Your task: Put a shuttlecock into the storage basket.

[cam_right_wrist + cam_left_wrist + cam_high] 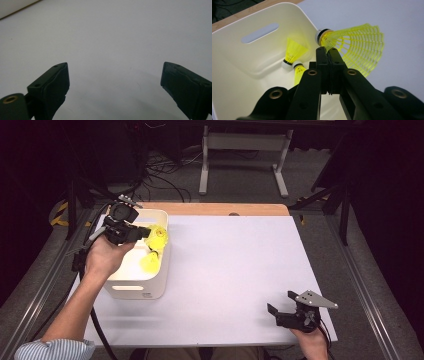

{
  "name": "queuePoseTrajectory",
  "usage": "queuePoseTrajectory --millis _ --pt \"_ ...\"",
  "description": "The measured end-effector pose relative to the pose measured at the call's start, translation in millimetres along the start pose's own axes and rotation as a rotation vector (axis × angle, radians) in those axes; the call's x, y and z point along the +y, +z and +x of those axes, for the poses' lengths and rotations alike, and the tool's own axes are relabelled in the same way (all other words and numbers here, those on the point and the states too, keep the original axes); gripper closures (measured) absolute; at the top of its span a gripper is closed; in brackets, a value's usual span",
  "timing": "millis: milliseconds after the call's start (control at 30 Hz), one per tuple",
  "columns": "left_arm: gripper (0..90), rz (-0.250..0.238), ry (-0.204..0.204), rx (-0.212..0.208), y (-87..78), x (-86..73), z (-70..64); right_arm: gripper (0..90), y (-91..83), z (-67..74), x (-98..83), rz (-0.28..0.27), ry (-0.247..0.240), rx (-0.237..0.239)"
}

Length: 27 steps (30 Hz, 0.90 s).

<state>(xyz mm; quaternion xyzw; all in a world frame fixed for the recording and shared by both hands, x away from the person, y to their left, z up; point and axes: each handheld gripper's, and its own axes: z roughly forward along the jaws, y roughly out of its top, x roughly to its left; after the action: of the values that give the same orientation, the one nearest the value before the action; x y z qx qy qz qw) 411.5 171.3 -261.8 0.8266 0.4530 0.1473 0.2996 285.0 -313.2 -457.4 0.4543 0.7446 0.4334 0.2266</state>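
My left gripper [144, 232] [327, 50] hovers over the right rim of a white bin [136, 289] [242, 62], its jaws pressed together on the skirt of a yellow plastic shuttlecock [159, 236] [358, 47]. That shuttlecock has a white cork with a dark band and sticks out past the bin's rim. Two more yellow shuttlecocks lie inside the bin, one [292, 51] [150, 263] with its skirt up and another [299, 71] partly hidden behind my jaws. My right gripper [281, 303] [115, 67] rests low over the white table near the front right corner, jaws wide apart with nothing between them.
The white tabletop [230, 270] stretches between the bin and the right gripper. A wooden strip [215, 209] runs along its far edge. Beyond lie a white frame stand [245, 150] and cables on the floor. Metal rails flank the table.
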Motion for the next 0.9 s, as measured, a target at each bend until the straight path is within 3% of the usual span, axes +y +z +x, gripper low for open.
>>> queuePoseTrajectory --millis 900 --pt "89.0 0.037 -0.037 0.053 14.8 -13.4 20.2 8.9 0.3 -0.4 -0.2 0.003 0.004 0.002"
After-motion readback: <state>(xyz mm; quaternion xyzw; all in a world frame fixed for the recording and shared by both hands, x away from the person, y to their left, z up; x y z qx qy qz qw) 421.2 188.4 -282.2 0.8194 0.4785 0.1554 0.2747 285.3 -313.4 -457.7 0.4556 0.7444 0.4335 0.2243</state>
